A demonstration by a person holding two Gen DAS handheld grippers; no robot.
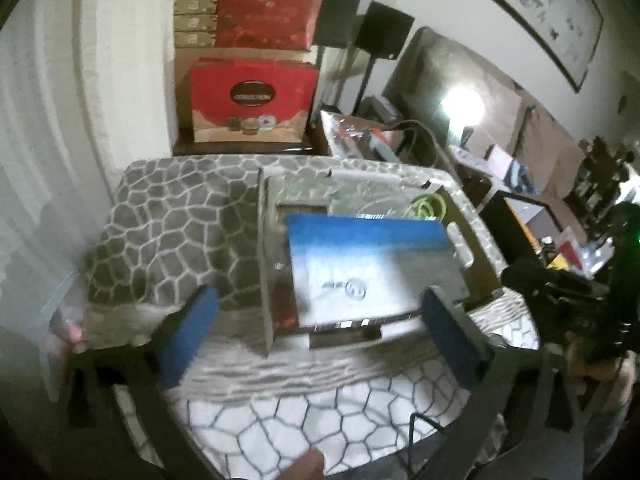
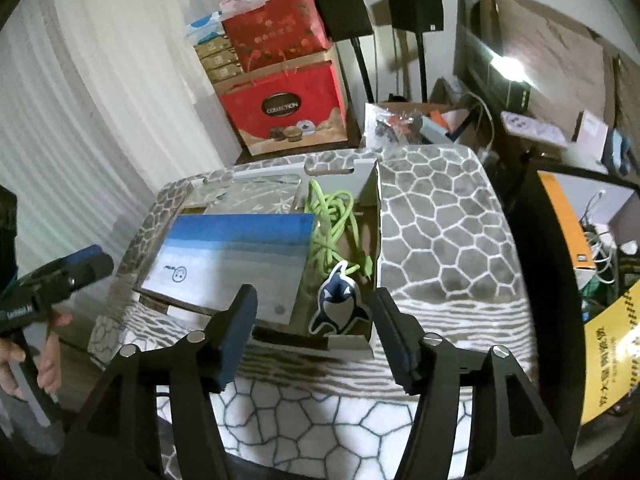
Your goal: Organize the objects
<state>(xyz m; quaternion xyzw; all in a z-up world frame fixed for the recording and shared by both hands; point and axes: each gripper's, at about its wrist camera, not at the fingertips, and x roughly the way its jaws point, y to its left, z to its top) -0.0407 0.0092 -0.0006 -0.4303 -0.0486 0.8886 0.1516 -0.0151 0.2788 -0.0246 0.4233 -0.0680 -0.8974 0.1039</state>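
An open cardboard box (image 1: 266,264) (image 2: 378,216) sits on a table with a grey pebble-pattern cloth (image 1: 168,224) (image 2: 444,220). Inside lie a blue-and-white flat box (image 1: 368,264) (image 2: 236,256), a coiled green cable (image 2: 334,224) (image 1: 428,206) and an orca-shaped item (image 2: 339,300). My left gripper (image 1: 320,332) is open and empty, just in front of the box. My right gripper (image 2: 314,336) is open and empty, its fingers either side of the orca at the box's near edge. The left gripper also shows in the right wrist view (image 2: 68,272).
Red gift bags (image 1: 252,98) (image 2: 284,108) and stacked boxes stand behind the table. Two black speakers on stands (image 2: 416,4) are by the wall. A cluttered box (image 2: 408,124) and a TV (image 2: 532,52) lie to the right, shelves with an orange box (image 2: 568,220) beyond.
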